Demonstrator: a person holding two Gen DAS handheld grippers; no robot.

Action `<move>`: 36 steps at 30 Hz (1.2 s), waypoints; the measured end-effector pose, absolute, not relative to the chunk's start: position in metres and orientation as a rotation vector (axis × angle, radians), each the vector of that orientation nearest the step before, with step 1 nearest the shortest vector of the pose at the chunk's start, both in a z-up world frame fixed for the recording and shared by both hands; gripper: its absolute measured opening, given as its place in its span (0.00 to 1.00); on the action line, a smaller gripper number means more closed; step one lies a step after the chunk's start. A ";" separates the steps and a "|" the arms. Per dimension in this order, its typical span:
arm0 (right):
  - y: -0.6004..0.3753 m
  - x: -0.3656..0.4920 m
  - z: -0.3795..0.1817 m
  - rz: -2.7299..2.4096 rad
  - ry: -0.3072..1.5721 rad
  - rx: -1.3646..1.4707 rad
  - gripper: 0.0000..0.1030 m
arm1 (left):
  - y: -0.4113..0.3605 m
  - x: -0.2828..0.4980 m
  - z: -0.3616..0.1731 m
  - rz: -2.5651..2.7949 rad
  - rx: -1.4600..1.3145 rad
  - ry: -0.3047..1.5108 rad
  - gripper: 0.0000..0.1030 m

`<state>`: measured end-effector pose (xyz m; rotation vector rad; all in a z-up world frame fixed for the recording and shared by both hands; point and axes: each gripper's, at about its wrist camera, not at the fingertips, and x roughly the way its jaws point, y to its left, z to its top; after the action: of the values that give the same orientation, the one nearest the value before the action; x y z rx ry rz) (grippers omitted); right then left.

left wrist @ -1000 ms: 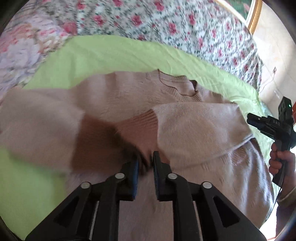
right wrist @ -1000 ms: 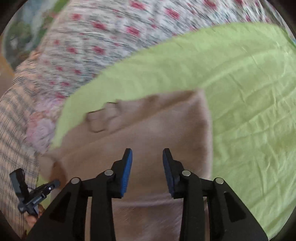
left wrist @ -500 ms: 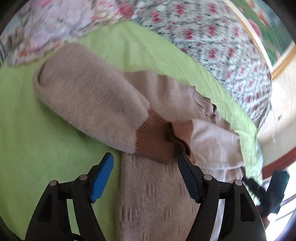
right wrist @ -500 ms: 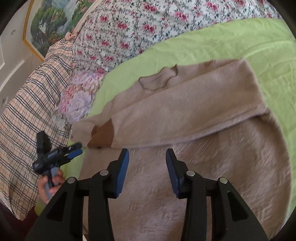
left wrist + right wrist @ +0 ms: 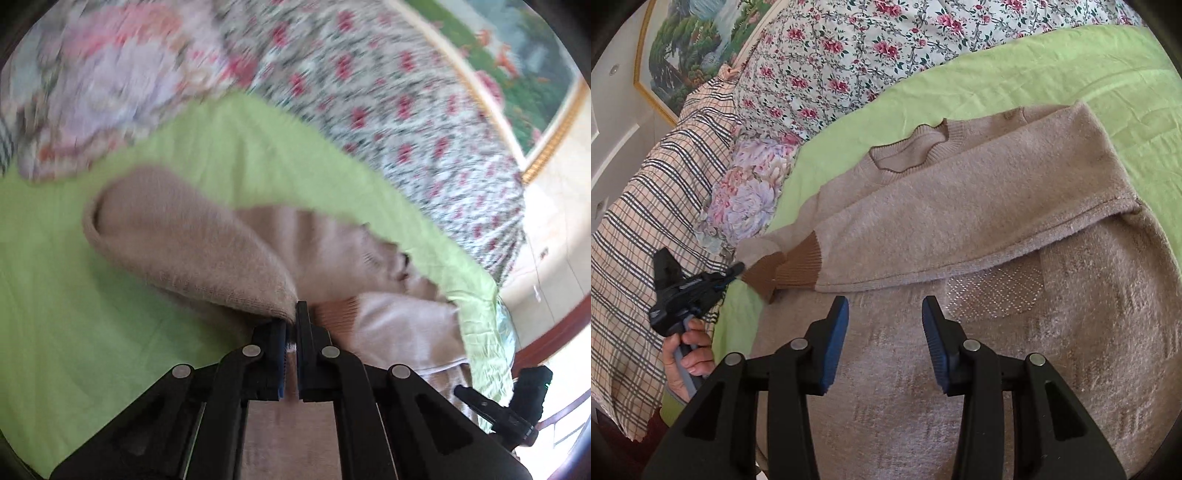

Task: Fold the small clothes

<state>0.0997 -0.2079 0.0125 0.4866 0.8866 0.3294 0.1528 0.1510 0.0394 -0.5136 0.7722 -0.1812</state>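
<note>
A beige knit sweater with brown ribbed cuffs lies on a green sheet, one sleeve folded across its chest. In the left wrist view my left gripper is shut on the end of the other sleeve, near its cuff. It shows in the right wrist view at the cuffs on the left. My right gripper is open and empty, just above the sweater's body below the folded sleeve. It also shows in the left wrist view at the lower right.
Floral bedding lies behind the green sheet, with a plaid blanket on the left. A framed painting hangs on the wall. The bed's edge is at the right in the left wrist view.
My left gripper went from shut to wide open over the cuffs, then shut on the sleeve end. My right gripper stayed open over the sweater's body.
</note>
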 end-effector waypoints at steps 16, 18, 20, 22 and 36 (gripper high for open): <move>-0.270 0.068 0.029 0.218 0.792 0.547 0.42 | -0.080 0.228 0.072 -0.690 -0.374 0.807 0.02; -0.278 0.066 0.027 0.197 0.795 0.553 0.42 | -0.105 0.241 0.050 -0.699 -0.352 0.861 0.02; -0.284 0.066 0.024 0.187 0.802 0.555 0.41 | -0.124 0.251 0.029 -0.687 -0.319 0.916 0.02; -0.285 0.067 0.022 0.180 0.808 0.545 0.42 | -0.134 0.257 0.011 -0.676 -0.298 0.967 0.02; -0.222 0.110 0.026 0.175 0.817 0.072 0.62 | 0.000 0.168 0.020 -0.410 -0.198 0.910 0.39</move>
<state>0.1101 -0.2223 0.0264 0.0717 0.8169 0.1746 0.1685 0.0002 0.0196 -0.1980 0.9097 -0.4100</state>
